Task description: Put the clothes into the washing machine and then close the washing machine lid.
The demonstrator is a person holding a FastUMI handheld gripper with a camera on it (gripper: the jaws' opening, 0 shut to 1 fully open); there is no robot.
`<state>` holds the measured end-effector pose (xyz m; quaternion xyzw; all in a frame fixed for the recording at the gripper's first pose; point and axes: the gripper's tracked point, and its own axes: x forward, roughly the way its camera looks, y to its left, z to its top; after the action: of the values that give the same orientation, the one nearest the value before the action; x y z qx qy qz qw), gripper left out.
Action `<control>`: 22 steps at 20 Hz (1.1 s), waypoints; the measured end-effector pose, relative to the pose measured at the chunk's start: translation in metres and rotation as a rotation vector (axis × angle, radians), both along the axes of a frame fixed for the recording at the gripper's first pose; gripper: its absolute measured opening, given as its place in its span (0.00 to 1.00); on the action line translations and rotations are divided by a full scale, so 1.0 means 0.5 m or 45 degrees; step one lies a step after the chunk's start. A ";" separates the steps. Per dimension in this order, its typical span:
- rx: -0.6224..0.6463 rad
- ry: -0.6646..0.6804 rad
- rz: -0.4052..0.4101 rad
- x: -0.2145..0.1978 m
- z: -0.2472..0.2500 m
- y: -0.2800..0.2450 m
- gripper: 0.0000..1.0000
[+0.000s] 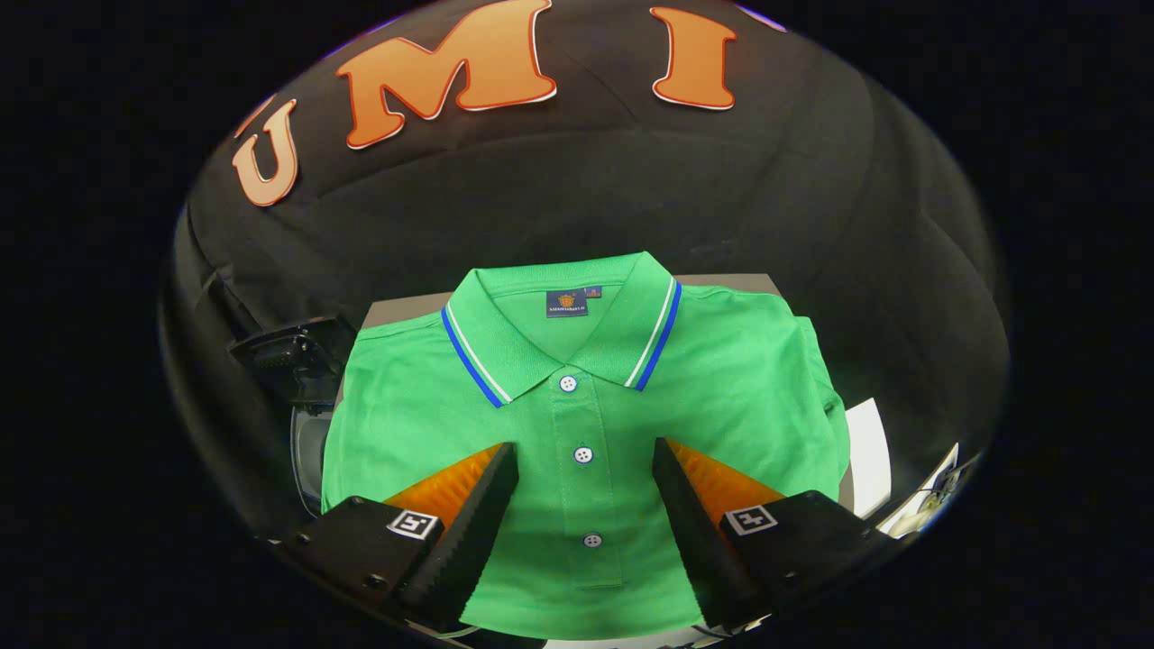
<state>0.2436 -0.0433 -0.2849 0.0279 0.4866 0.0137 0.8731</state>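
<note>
Green polo shirt (586, 406) lies flat, folded, collar toward the far edge of a grey bench (721, 280), covering most of it. Dark device (287, 356) sits off the bench's left edge. Gripper (584, 464) above the shirt placket, fingers spread apart, grasping nothing.

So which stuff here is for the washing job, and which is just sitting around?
For the job:
- green polo shirt, folded flat
- gripper, open, fingers above the shirt's button strip

Just lying about:
- grey board under the shirt
- black device beside the shirt
- white sheet on the other side
</note>
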 end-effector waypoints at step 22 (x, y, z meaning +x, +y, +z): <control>-0.018 0.163 0.068 -0.010 0.009 0.033 0.53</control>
<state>0.2385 -0.0268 -0.2804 0.0094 0.5421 0.0318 0.8396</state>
